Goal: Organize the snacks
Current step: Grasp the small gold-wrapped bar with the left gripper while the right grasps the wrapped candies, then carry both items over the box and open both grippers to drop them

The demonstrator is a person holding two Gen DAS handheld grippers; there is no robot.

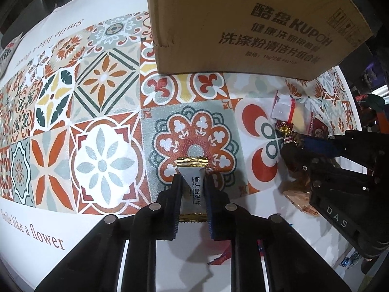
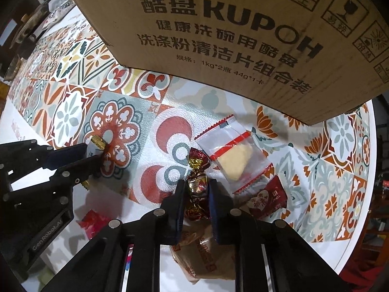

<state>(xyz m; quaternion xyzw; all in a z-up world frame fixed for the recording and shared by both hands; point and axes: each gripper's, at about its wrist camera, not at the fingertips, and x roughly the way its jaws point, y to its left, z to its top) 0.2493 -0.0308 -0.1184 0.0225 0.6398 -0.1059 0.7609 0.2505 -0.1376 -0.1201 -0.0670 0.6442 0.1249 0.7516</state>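
My left gripper (image 1: 193,178) is shut on a white coconut candy (image 1: 193,182) with gold crimped ends, held above the patterned tablecloth (image 1: 102,97). My right gripper (image 2: 197,185) is shut on a red and gold foil-wrapped candy (image 2: 197,177). In the left wrist view the right gripper (image 1: 295,143) shows at the right with that foil candy (image 1: 285,129). In the right wrist view the left gripper (image 2: 96,152) shows at the left with the coconut candy (image 2: 97,143). A cardboard box (image 1: 243,24) stands at the back, close in front of the right gripper (image 2: 218,36).
A clear packet with a yellow cake (image 2: 233,153), a dark red packet (image 2: 267,198) and a brown wrapped snack (image 2: 206,255) lie by the right gripper. A red wrapper (image 2: 93,222) lies near the front. The round table's edge (image 2: 362,194) curves at the right.
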